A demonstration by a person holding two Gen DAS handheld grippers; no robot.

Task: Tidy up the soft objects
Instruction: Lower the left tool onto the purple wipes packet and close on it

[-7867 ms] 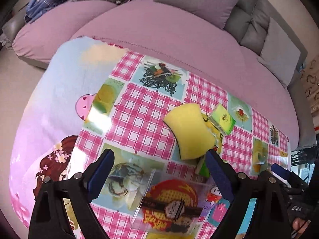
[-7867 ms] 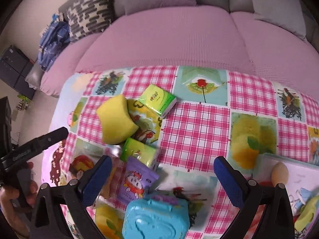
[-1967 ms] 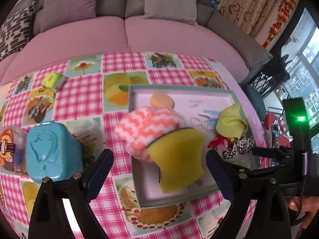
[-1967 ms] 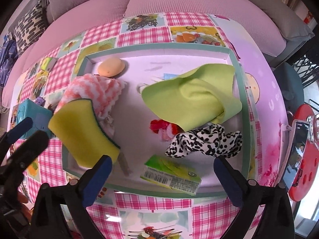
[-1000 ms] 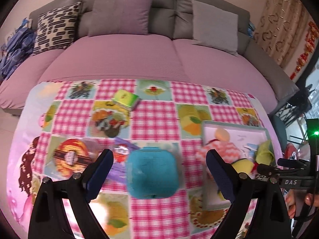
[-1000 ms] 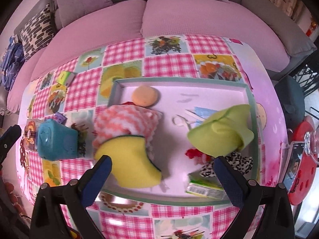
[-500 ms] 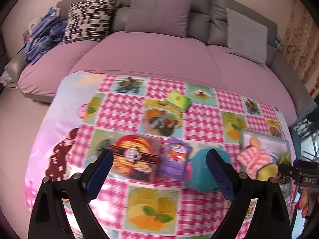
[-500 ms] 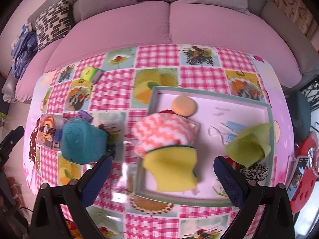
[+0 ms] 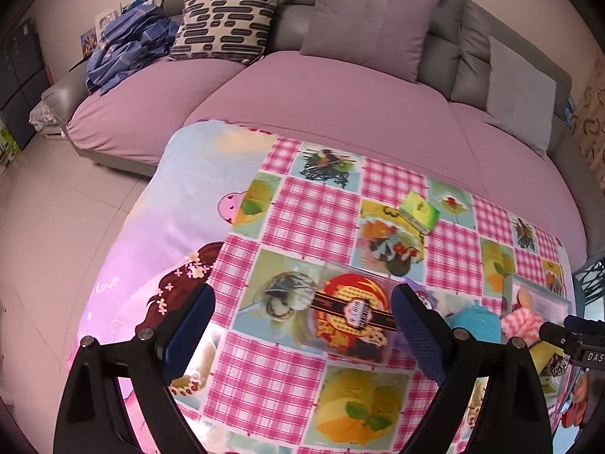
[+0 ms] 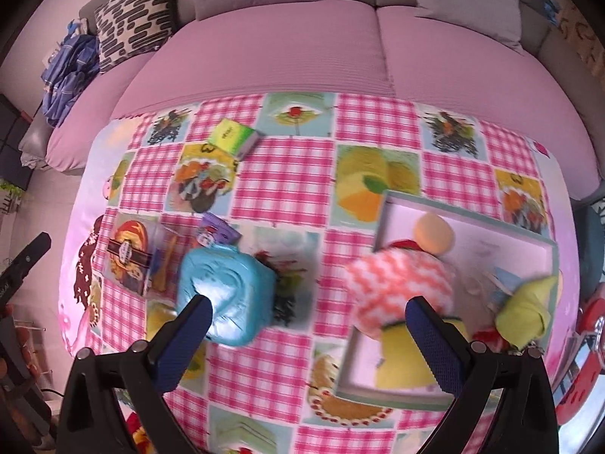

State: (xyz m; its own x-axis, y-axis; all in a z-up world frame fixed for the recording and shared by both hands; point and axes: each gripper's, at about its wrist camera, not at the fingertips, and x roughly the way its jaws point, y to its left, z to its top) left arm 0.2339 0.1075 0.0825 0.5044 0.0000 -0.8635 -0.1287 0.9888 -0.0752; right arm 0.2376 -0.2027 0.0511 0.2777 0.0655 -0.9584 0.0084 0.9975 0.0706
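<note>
A green tissue pack (image 9: pixel 419 208) (image 10: pixel 233 136) lies alone on the far side of the checked tablecloth. The pink tray (image 10: pixel 469 227) at the right holds an orange puff (image 10: pixel 433 233), a pink-white cloth (image 10: pixel 401 283), a yellow sponge (image 10: pixel 404 359) and a green cloth (image 10: pixel 527 312). A teal box (image 10: pixel 227 295) sits mid-table, a purple packet (image 10: pixel 219 232) beside it. My left gripper (image 9: pixel 302 331) hangs open and empty above a clear snack box (image 9: pixel 351 316). My right gripper (image 10: pixel 308 335) is open and empty, high over the cloth between the teal box and the tray.
A pink sofa (image 9: pixel 340 113) with cushions curves behind the table. Blue clothes (image 9: pixel 128 49) are piled at its left end. The table's left edge (image 9: pixel 124 249) drops to a pale tiled floor. A red stool (image 10: pixel 588 355) stands at the right.
Both grippers have swung left, away from the tray. The left view now centres on the snack box and the table's left side; the right view has shifted towards the teal box.
</note>
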